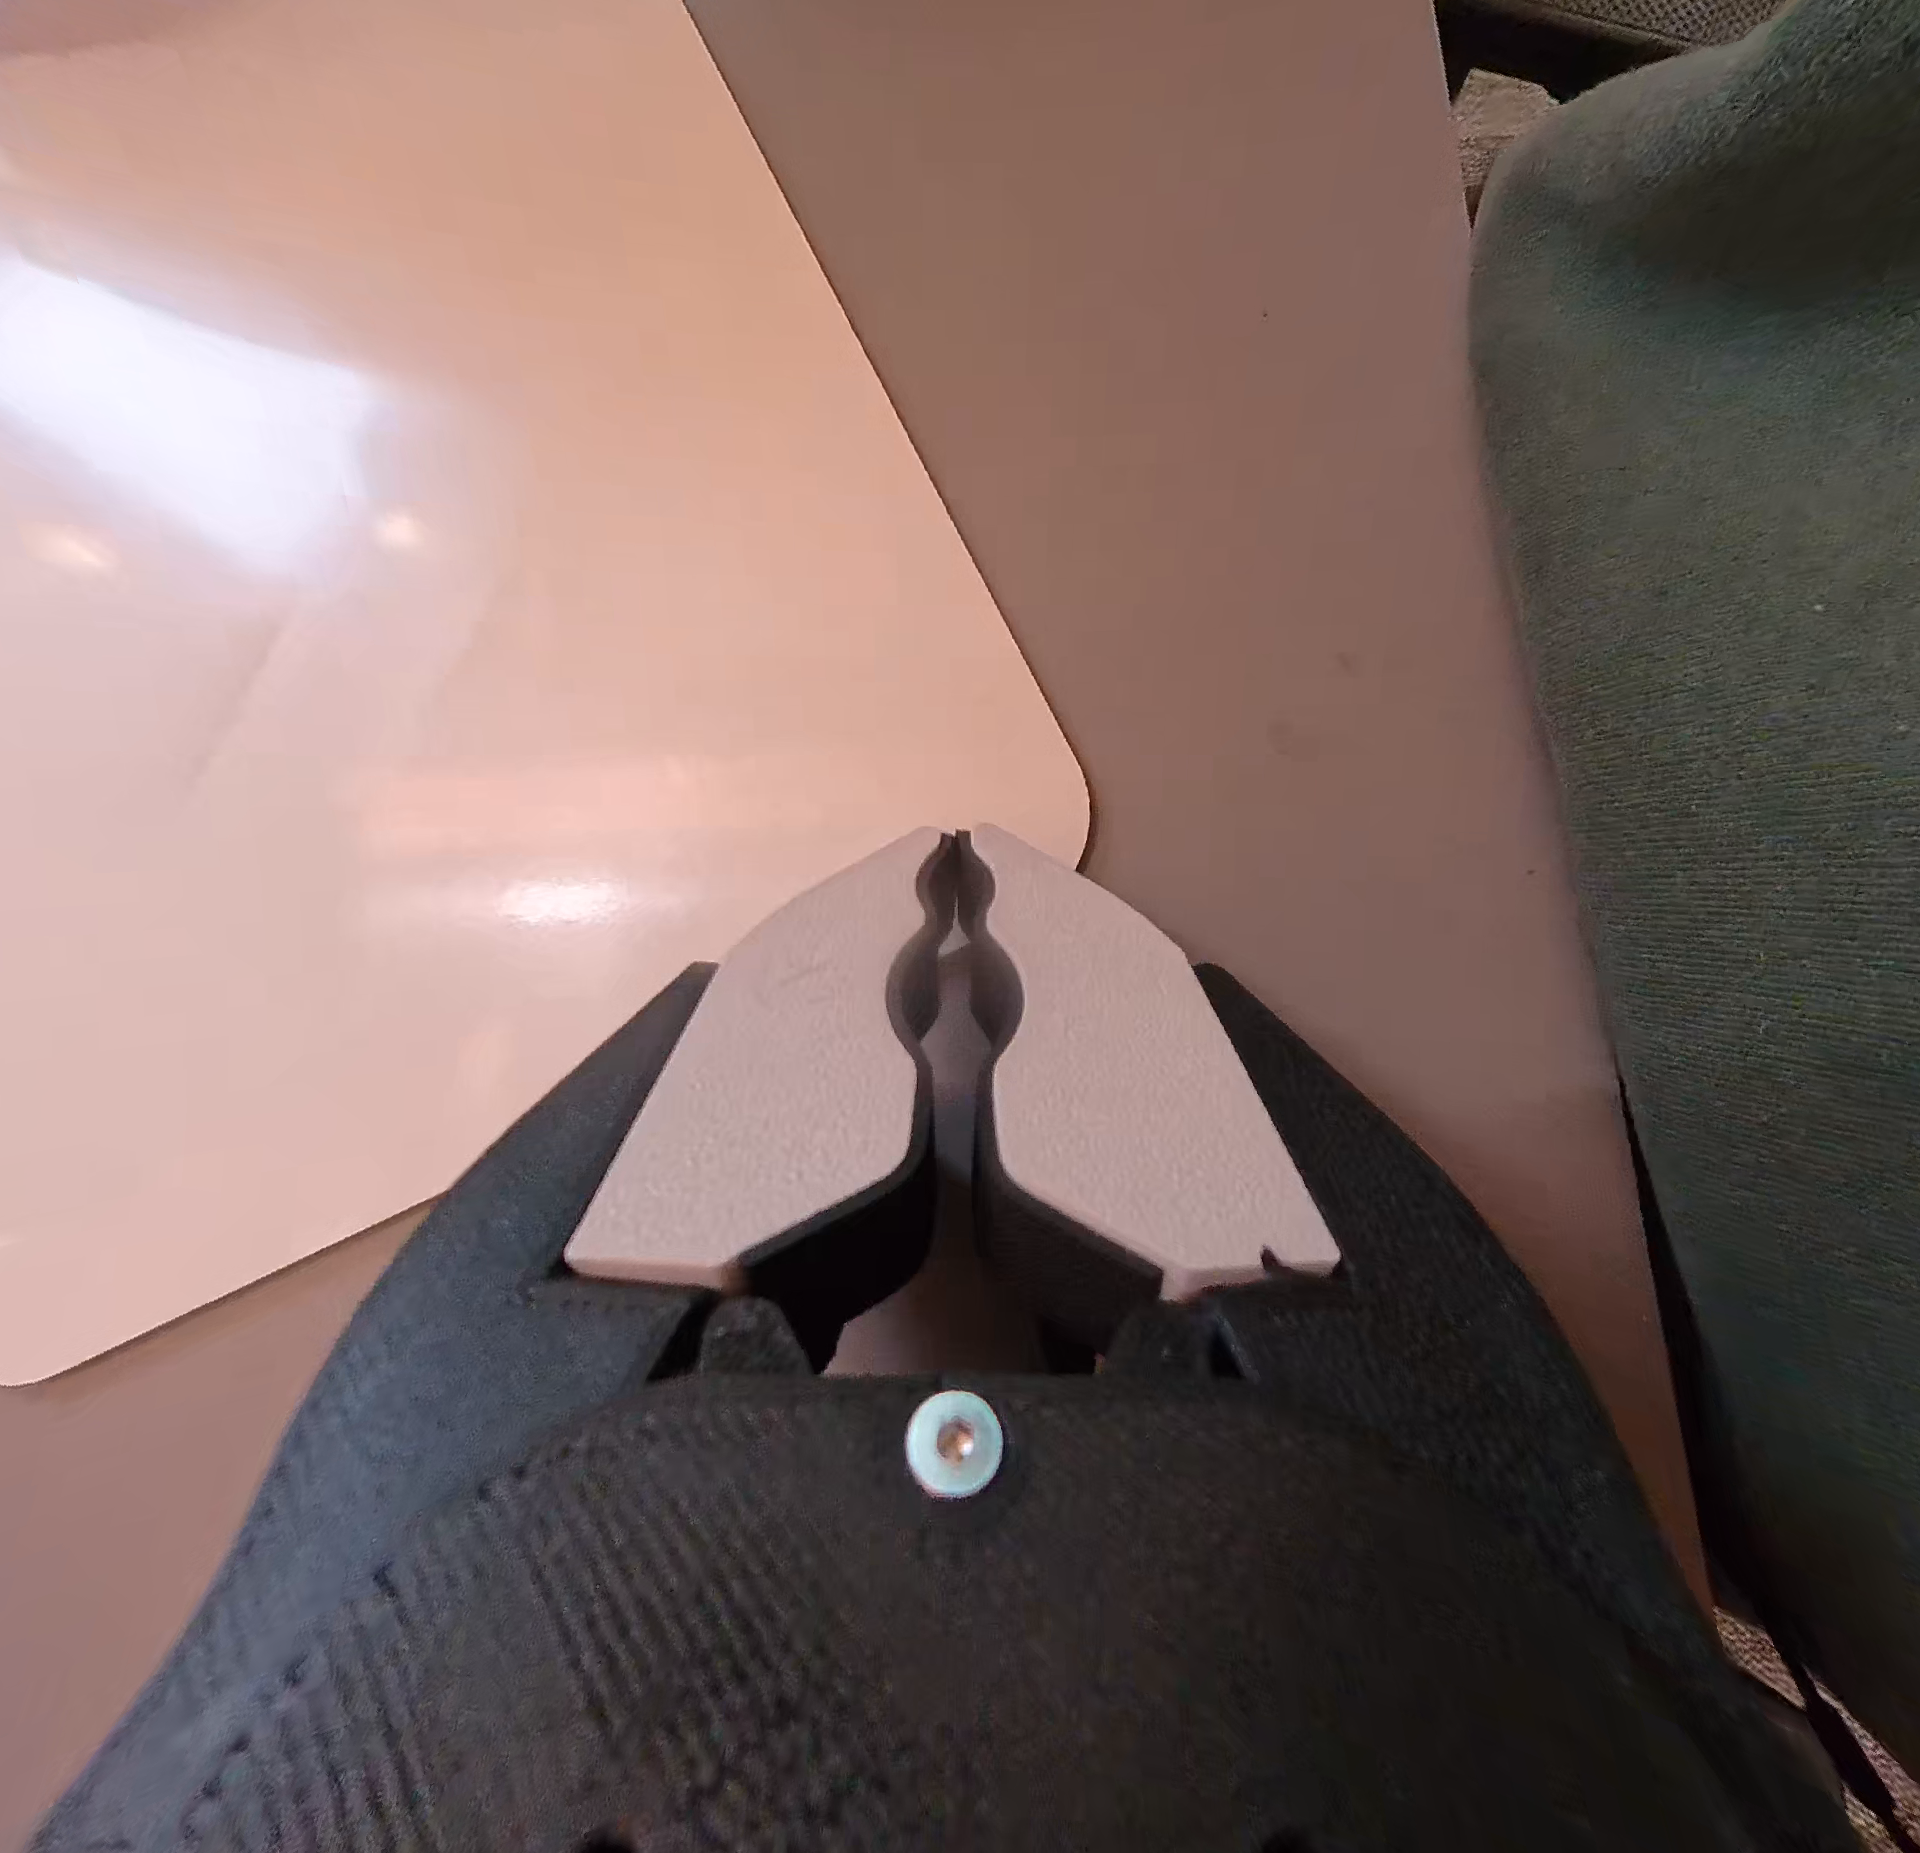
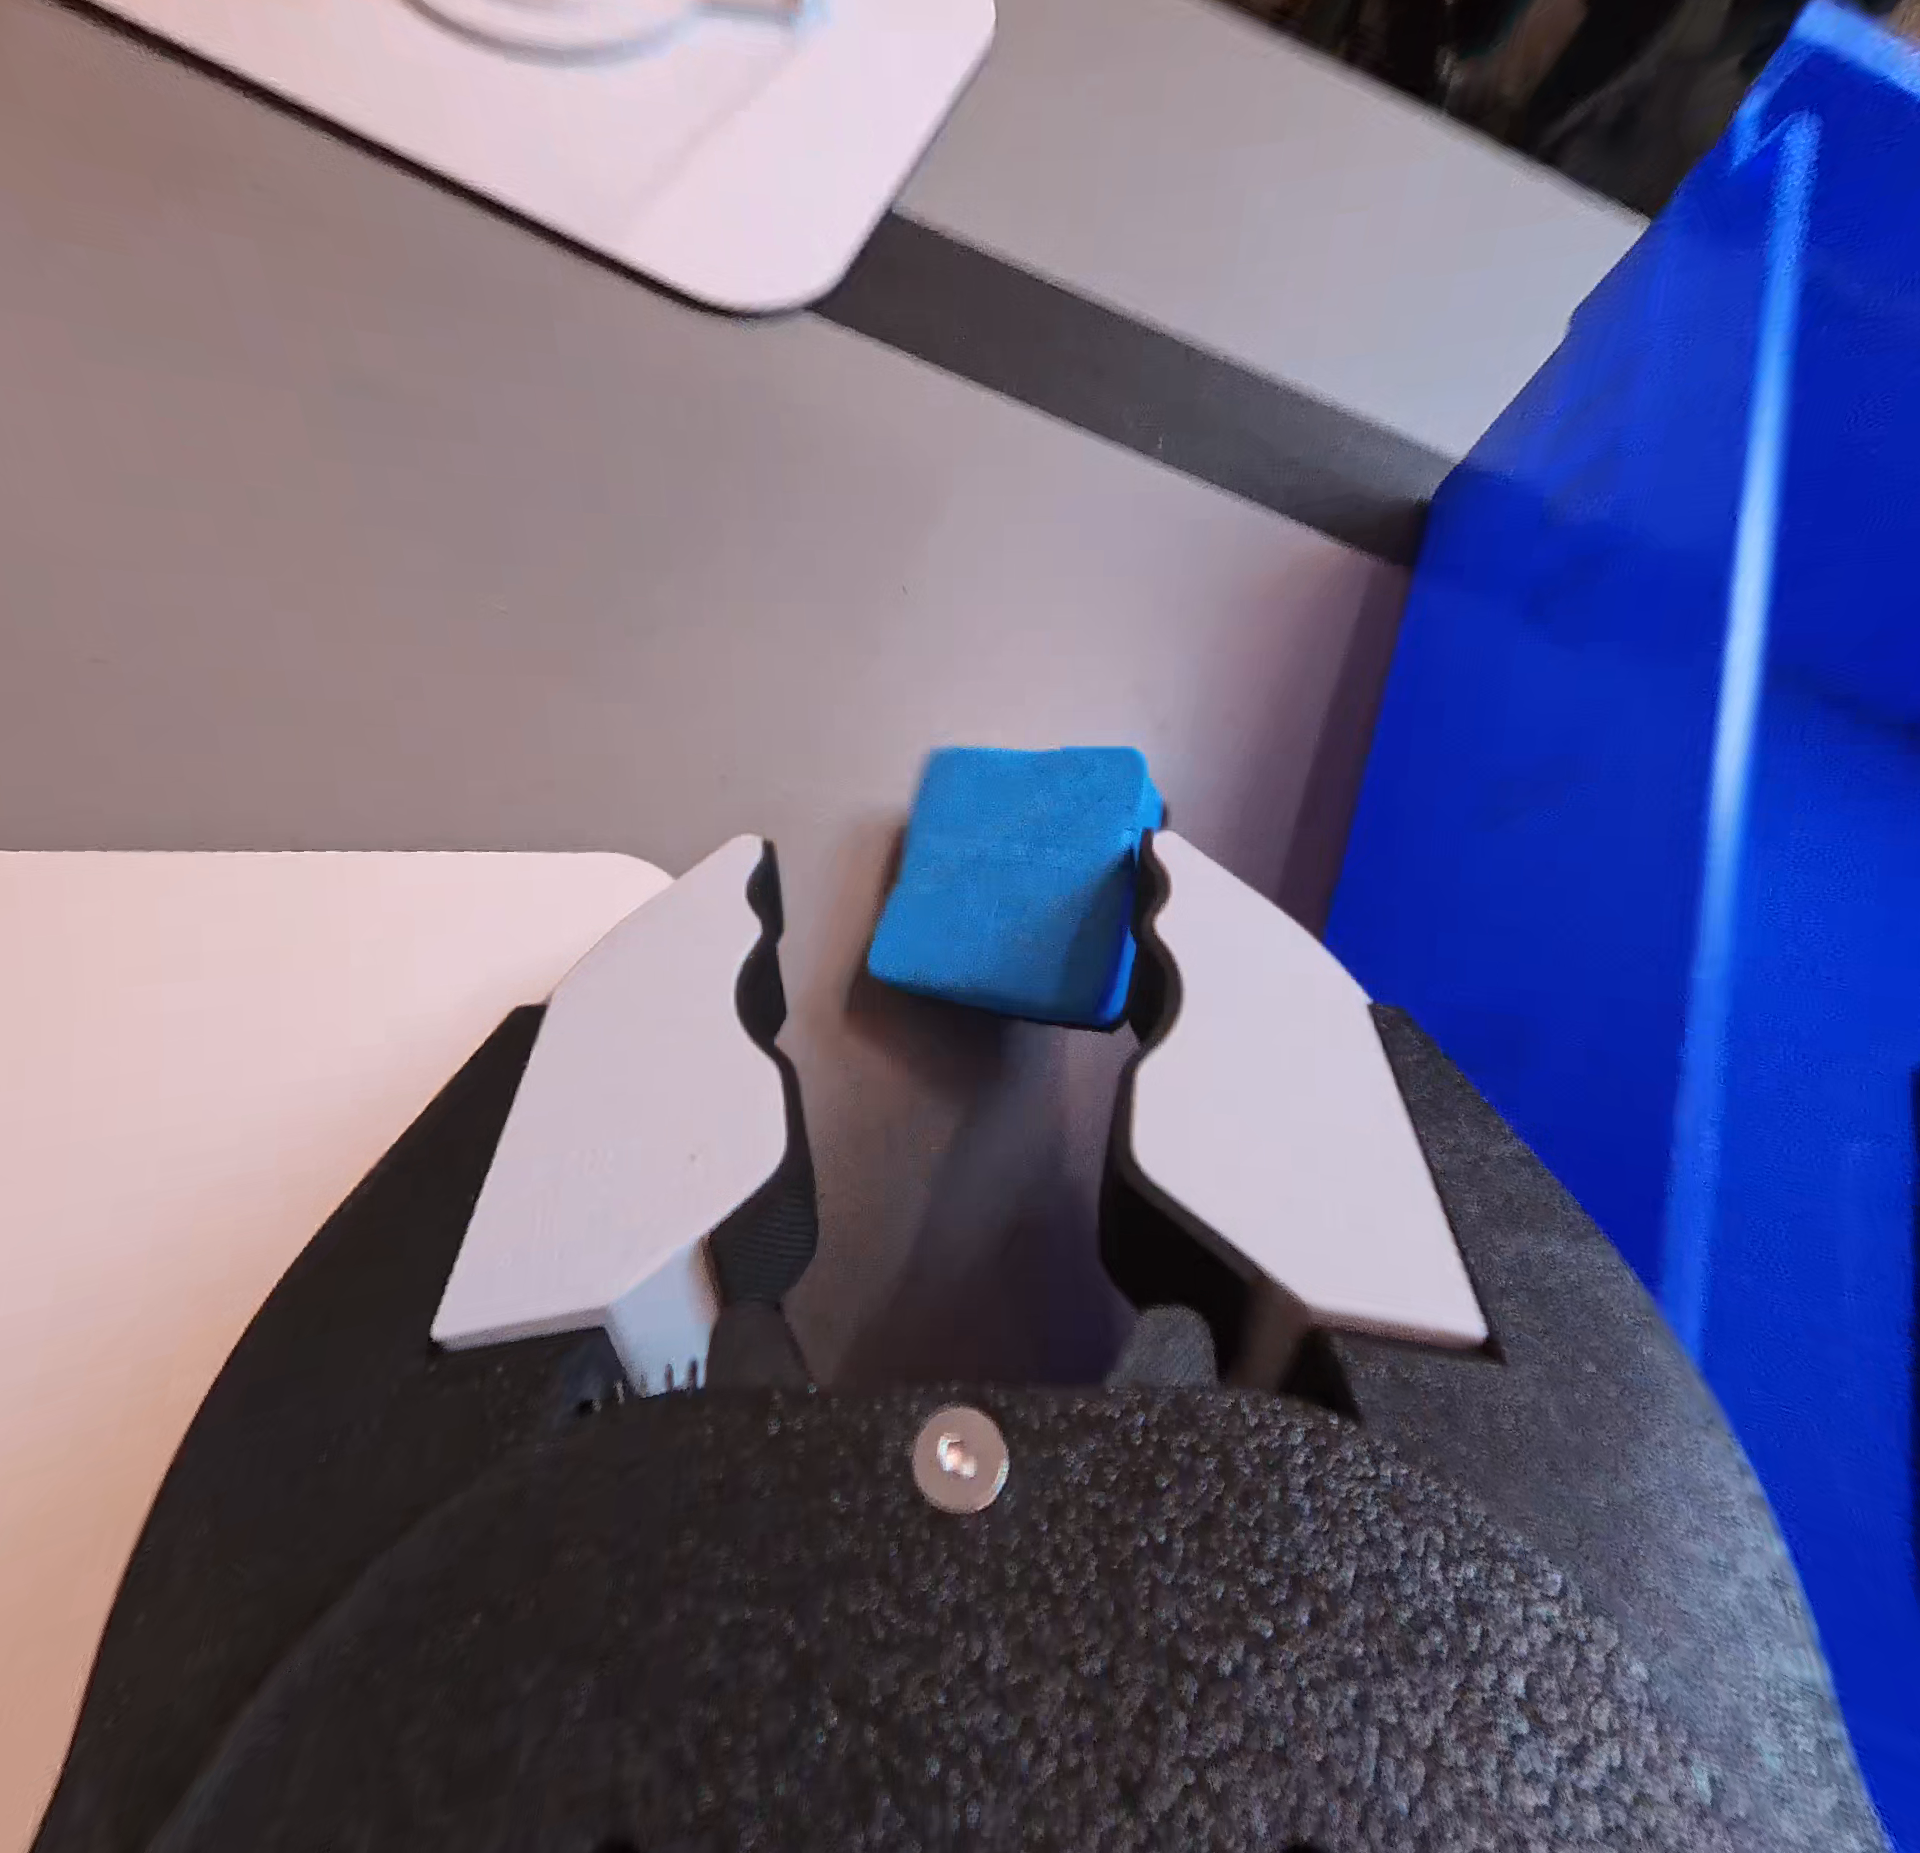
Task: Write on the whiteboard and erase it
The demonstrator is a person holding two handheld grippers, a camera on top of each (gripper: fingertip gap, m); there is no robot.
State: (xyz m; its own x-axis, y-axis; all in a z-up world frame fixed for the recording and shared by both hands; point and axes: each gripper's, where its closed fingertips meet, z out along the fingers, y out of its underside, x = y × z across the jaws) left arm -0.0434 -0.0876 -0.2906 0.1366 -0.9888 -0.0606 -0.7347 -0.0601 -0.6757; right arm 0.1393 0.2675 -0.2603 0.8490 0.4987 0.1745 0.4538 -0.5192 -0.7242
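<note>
Right gripper (image 2: 961,853) spread around blue eraser (image 2: 1003,884), left gripper (image 1: 958,842) closed, no legible writing

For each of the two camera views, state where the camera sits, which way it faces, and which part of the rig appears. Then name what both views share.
Left wrist view: on the left gripper, looking forward and down over shut fingers at the glossy whiteboard.
Right wrist view: on the right gripper, looking forward and down over open fingers at the blue foam eraser block.
Shared: grey table, probably that whiteboard.
</note>
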